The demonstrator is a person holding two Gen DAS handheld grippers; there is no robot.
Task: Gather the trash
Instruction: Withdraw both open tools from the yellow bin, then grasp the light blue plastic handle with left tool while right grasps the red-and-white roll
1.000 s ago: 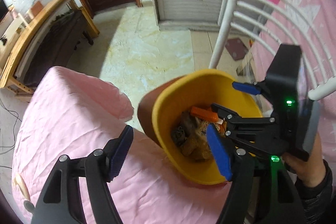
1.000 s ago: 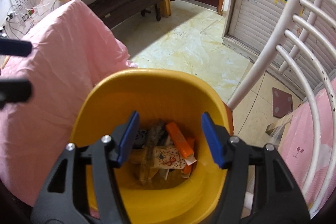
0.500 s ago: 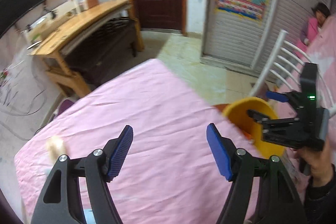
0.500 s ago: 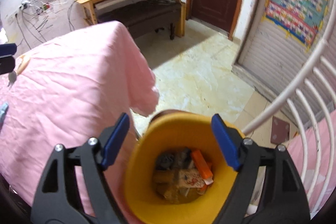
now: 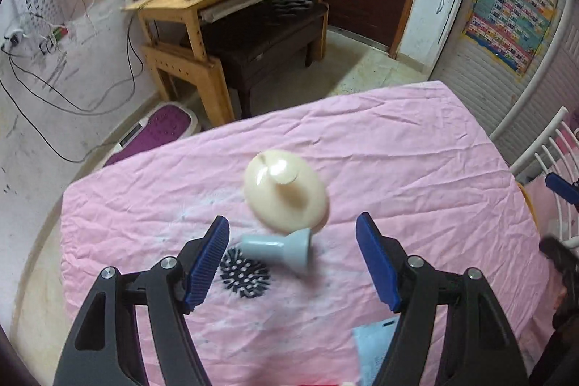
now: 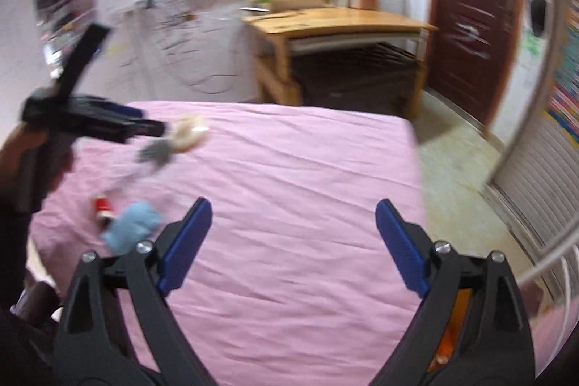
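Trash lies on the pink tablecloth (image 5: 416, 169): a blue paper packet (image 5: 374, 346) near, a black dotted piece (image 5: 246, 277) beside a grey funnel (image 5: 280, 246). The left gripper (image 5: 293, 259) hangs open and empty above them; the right gripper (image 6: 293, 245), jaws just widened, holds nothing. Probably the next pickup begins: lower onto one piece and close.

Blurred throughout in the right wrist view: red item (image 6: 102, 205) and blue packet (image 6: 132, 225) at 9 o'clock, unreadable. Cut off at 6 o'clock in the left view: pale blue wrapper (image 5: 376, 346), partly behind a gripper finger (image 5: 376, 263).
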